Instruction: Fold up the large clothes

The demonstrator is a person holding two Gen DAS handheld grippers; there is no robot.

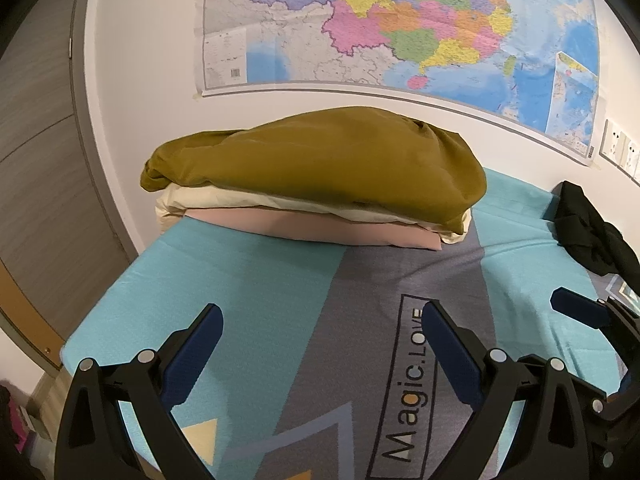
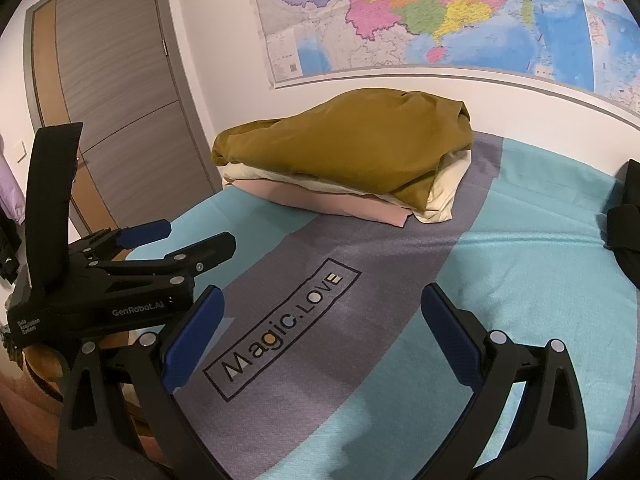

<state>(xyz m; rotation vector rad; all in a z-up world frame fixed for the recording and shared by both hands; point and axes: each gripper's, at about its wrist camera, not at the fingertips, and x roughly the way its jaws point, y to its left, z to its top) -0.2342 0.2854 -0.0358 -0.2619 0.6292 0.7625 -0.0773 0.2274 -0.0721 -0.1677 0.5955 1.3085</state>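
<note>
A stack of folded clothes lies at the far end of the bed by the wall: an olive-brown garment [image 1: 320,160] [image 2: 352,148] on top, a cream one [image 1: 224,202] [image 2: 440,192] under it, a pink one [image 1: 328,232] [image 2: 332,200] at the bottom. A black garment [image 1: 592,236] [image 2: 628,224] lies crumpled at the right edge. My left gripper [image 1: 320,332] is open and empty above the bedsheet, well short of the stack; it also shows in the right wrist view [image 2: 184,240]. My right gripper [image 2: 320,312] is open and empty, and one of its fingertips [image 1: 576,306] shows at the right of the left wrist view.
The bed has a teal and grey sheet [image 1: 248,288] [image 2: 520,272] printed "Magic.LOVE". A map [image 1: 400,28] [image 2: 440,12] hangs on the white wall behind. A grey wooden door [image 2: 116,100] stands left of the bed. Wall sockets [image 1: 620,148] sit at right.
</note>
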